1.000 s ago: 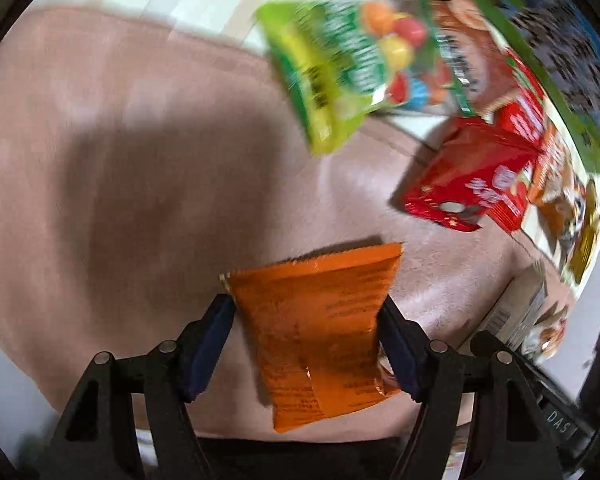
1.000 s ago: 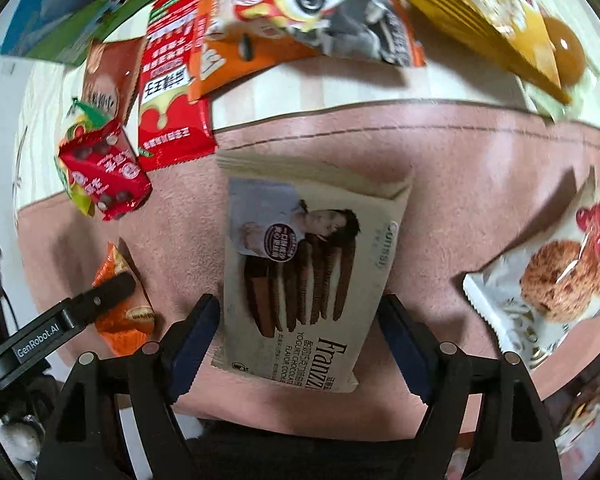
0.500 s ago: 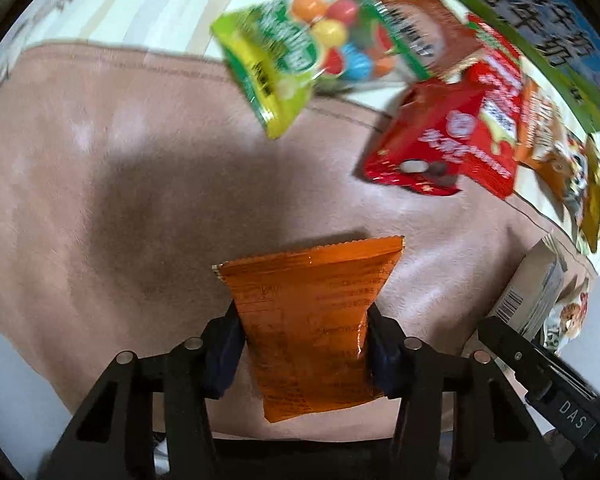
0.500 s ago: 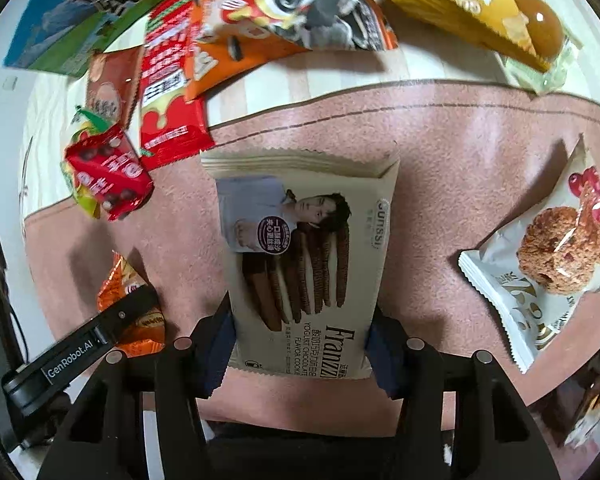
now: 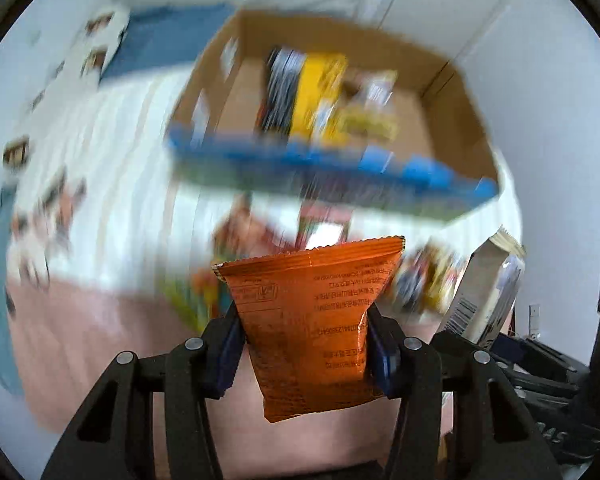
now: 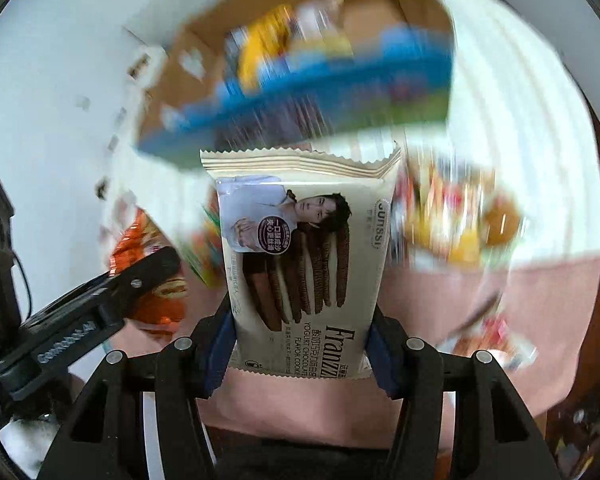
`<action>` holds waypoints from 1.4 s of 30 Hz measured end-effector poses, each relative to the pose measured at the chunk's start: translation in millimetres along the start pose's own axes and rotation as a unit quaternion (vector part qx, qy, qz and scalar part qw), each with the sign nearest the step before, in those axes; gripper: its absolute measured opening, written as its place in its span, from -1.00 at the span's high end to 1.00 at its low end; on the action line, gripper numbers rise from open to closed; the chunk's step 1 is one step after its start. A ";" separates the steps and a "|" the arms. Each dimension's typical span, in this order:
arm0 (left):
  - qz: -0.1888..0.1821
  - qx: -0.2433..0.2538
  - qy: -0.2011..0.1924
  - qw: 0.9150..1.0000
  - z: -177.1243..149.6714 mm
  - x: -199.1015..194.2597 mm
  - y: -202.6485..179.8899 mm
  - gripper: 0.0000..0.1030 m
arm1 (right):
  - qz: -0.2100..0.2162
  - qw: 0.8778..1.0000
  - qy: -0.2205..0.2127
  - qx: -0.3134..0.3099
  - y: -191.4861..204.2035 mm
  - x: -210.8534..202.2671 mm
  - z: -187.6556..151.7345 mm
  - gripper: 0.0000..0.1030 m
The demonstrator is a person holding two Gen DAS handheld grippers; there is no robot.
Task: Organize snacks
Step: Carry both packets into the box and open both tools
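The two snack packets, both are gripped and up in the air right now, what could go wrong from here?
1. The left tool pinches the orange packet only at its lower part; the slick foil might slip out.
2. The cookie packet stands tall above the right tool and could catch the cardboard box rim.
3. The packets sit close together and may collide.

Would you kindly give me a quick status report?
Left gripper shut on orange packet. Right gripper shut on cookie packet. Cardboard box ahead, unobstructed.
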State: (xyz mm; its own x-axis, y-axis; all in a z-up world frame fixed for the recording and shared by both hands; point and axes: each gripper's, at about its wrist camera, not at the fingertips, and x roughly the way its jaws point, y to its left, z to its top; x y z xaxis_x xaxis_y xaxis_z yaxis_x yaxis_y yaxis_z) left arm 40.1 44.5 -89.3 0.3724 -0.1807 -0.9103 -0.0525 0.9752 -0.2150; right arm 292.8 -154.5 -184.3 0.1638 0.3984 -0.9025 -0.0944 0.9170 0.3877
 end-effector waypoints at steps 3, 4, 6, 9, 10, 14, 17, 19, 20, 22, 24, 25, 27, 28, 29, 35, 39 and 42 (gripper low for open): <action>0.005 0.026 -0.021 0.999 42.3 -25.3 -3.9 0.03 | -0.005 0.999 -0.033 -0.018 10.1 -24.9 40.1 -0.17; 0.013 0.035 -0.026 0.999 58.2 -29.3 -6.8 0.03 | -0.011 0.999 -0.041 -0.024 14.0 -26.7 54.1 -0.17; 0.032 0.059 -0.030 0.997 92.6 -18.2 -14.4 0.03 | -0.025 0.998 -0.054 -0.033 18.9 -28.2 83.3 -0.17; 0.056 0.079 -0.015 0.995 128.6 -1.6 -11.4 0.03 | -0.041 0.997 -0.052 -0.040 21.4 -16.0 119.6 -0.18; 0.067 0.081 -0.007 0.994 139.0 5.3 -7.2 0.03 | -0.048 0.997 -0.048 -0.042 21.3 -9.3 129.9 -0.18; 0.084 0.084 0.046 0.992 170.6 52.4 8.8 0.03 | -0.067 0.997 -0.013 -0.035 16.4 39.8 177.1 -0.18; 0.094 0.081 0.084 0.989 182.7 88.8 24.6 0.03 | -0.075 0.996 0.016 -0.034 8.2 72.6 191.4 -0.18; 0.092 0.078 0.105 0.987 183.5 106.4 32.7 0.03 | -0.079 0.996 0.036 -0.035 5.6 92.9 195.9 -0.18; 0.093 0.075 0.119 0.986 182.4 117.6 36.9 0.03 | -0.081 0.995 0.045 -0.033 3.0 103.7 193.8 -0.18; 0.096 0.074 0.133 0.984 178.2 128.8 41.5 0.03 | -0.083 0.994 0.061 -0.033 0.4 118.4 194.6 -0.18; 0.096 0.073 0.151 0.981 173.4 142.3 47.3 0.01 | -0.085 0.993 0.073 -0.036 -1.8 130.9 195.1 -0.18; 0.092 0.068 0.160 0.980 170.8 148.1 50.6 0.01 | -0.083 0.992 0.082 -0.037 -2.7 135.6 195.8 -0.19; 0.078 0.051 0.176 0.980 166.3 155.7 56.5 0.01 | -0.077 0.990 0.111 -0.029 -7.3 149.8 193.5 -0.22; 0.072 0.041 0.182 0.980 165.2 159.0 60.2 -0.03 | -0.083 0.989 0.121 -0.029 -8.7 156.7 194.1 -0.28; 0.068 0.032 0.184 0.980 164.8 161.5 63.9 -0.14 | -0.092 0.987 0.126 -0.034 -9.9 161.5 194.3 -0.56; 0.056 0.020 0.180 0.982 164.5 162.3 68.9 -0.43 | -0.094 0.987 0.127 -0.032 -17.6 160.6 195.1 -0.84; 0.048 0.016 0.174 0.983 163.5 153.3 64.1 -0.62 | -0.100 0.988 0.115 -0.028 -25.6 144.8 196.6 -0.84; 0.043 0.016 0.156 0.987 165.4 134.9 53.9 -0.64 | -0.107 0.989 0.099 -0.026 -27.0 131.8 196.6 -0.85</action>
State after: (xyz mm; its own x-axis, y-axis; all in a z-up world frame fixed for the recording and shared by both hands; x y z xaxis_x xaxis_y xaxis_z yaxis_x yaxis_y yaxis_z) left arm 240.8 93.8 -165.3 0.0640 -0.1224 -0.9904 -0.0412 0.9913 -0.1251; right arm 510.0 -122.5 -276.8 -0.0102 0.1781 -0.9840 -0.1295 0.9755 0.1779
